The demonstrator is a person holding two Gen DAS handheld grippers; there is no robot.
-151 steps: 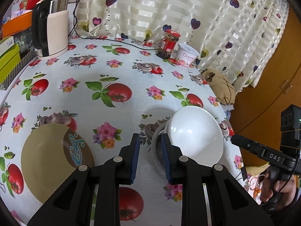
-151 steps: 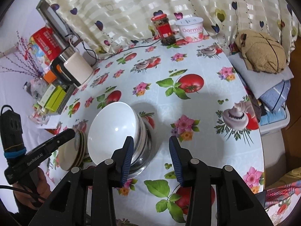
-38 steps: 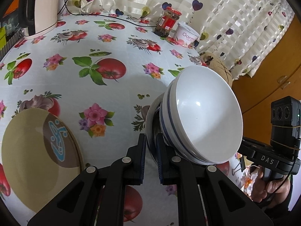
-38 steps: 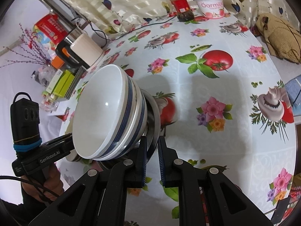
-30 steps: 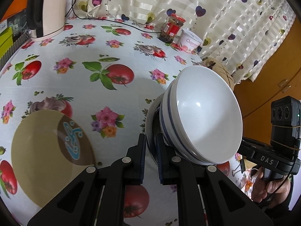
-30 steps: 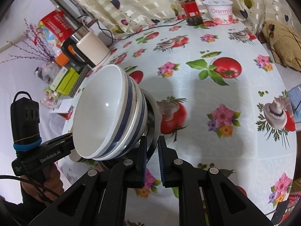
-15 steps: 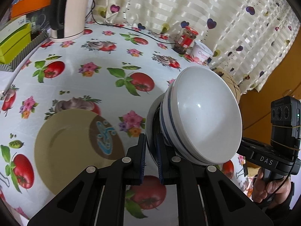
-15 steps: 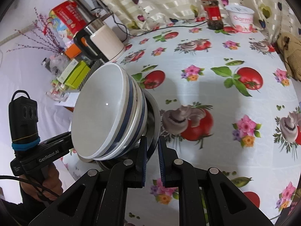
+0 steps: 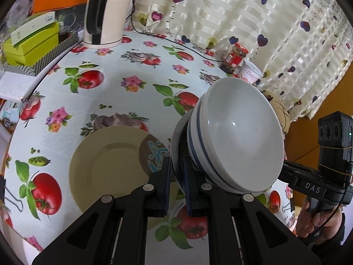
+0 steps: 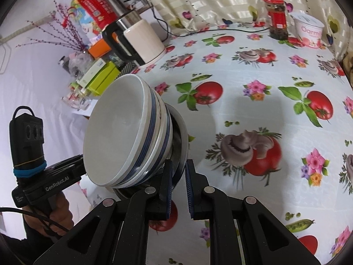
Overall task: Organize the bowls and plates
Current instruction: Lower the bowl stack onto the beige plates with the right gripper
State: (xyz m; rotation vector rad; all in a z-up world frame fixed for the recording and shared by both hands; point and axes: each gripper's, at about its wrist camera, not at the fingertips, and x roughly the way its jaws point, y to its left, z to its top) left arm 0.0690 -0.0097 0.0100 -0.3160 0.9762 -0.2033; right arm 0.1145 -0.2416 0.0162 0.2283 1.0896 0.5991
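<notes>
A stack of white bowls with blue bands point(image 9: 238, 145) sits in a steel bowl point(image 9: 176, 152) and hangs in the air. My left gripper point(image 9: 177, 172) is shut on the steel bowl's rim on one side. My right gripper point(image 10: 178, 174) is shut on the rim point(image 10: 182, 150) on the opposite side; the white bowls point(image 10: 123, 132) show there too. A tan plate point(image 9: 110, 161) with a blue mark lies on the tablecloth, below and left of the stack in the left wrist view.
An electric kettle point(image 9: 106, 15) point(image 10: 136, 42) and green boxes point(image 9: 30, 42) stand at the table's far left. A red-lidded jar point(image 10: 276, 17) and a yogurt tub point(image 10: 308, 31) stand by the curtain. A binder clip point(image 9: 13, 198) grips the tablecloth edge.
Both grippers, open around the bowls five seconds ago, closed on the steel bowl's rim and lifted the stack. It has since travelled left, over toward the tan plate.
</notes>
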